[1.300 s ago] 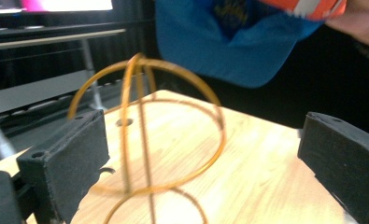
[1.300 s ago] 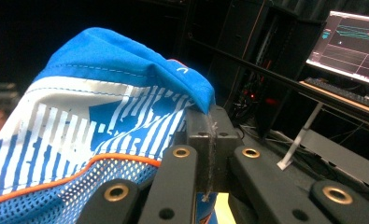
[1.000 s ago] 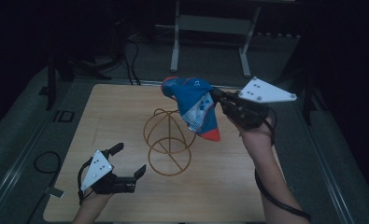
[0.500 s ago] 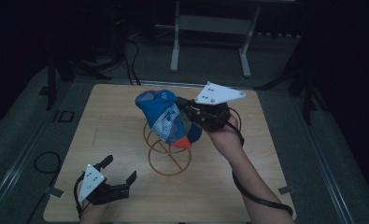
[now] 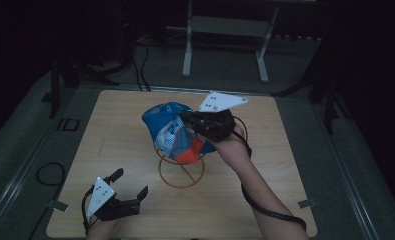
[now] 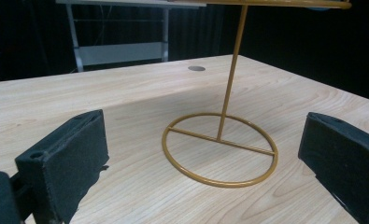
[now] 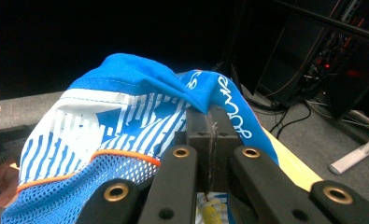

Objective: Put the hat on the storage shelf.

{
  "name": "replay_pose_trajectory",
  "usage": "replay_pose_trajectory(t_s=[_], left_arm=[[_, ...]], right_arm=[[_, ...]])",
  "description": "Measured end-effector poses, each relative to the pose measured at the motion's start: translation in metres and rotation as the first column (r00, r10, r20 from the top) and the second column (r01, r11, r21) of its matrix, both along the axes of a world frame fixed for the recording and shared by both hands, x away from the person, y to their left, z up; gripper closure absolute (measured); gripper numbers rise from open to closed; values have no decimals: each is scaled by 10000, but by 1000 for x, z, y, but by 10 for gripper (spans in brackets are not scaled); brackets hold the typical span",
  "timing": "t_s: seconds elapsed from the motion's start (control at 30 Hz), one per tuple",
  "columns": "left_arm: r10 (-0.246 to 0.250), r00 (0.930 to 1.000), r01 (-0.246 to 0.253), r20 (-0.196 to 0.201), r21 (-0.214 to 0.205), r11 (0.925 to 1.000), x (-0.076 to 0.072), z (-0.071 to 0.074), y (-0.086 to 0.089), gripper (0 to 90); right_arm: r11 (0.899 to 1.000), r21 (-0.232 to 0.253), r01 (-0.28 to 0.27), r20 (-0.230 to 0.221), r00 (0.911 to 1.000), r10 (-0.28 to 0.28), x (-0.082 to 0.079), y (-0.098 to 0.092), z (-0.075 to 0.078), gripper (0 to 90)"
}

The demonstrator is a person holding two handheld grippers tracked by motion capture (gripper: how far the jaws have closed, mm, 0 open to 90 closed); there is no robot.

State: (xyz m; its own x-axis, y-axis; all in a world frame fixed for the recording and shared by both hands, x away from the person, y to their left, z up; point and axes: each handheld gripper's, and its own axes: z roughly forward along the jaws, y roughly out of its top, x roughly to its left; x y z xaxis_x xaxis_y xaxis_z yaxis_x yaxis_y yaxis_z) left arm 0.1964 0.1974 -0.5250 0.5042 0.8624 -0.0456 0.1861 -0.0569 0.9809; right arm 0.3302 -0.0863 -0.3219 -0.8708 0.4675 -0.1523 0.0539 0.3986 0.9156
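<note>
- my right gripper (image 5: 185,119) has its jaws pressed tight together on a fold of the blue cap (image 5: 172,131); in the right gripper view the pads meet with the cloth pinched between them (image 7: 209,126).
- the cap is blue with white stripes, an orange trim and a mesh part (image 7: 74,186), and it hangs over the top of the gold wire stand (image 5: 181,170), near the middle of the wooden table (image 5: 285,165).
- from the high view i cannot tell whether the cap rests on the stand's top or just hovers at it.
- my left gripper (image 5: 127,192) has its jaws spread wide with nothing between them; it sits low by the table's near left corner, well apart from the stand.
- in the left gripper view the stand's round base (image 6: 219,149) lies flat on the table between my two black pads (image 6: 70,154), farther off, with its thin upright rod (image 6: 231,70) rising from the crossbar.
- a grey frame (image 5: 225,30) stands on the floor beyond the far edge.
</note>
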Motion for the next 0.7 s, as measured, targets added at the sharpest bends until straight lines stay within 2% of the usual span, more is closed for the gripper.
replay_pose_trajectory(t_s=[0.23,0.33,0.53,0.7], left_arm=[[-55,10000,56,-55,50,10000,-1,-1,2,18],[-117,9999,118,-115,92,9999,0,-3,2,18],[-151,9998,153,-129,125,9998,0,-3,0,18],[-117,9998,118,-156,49,9999,0,-4,1,18]], right_arm=[[9994,-301,-181,-227,9996,174,1,5,-9,888],[9996,-253,-144,-255,9996,137,1,1,-14,870],[9998,-223,-3,-498,9988,-8,5,-9,-20,762],[9998,-90,188,-695,9974,-194,7,-19,-25,731]])
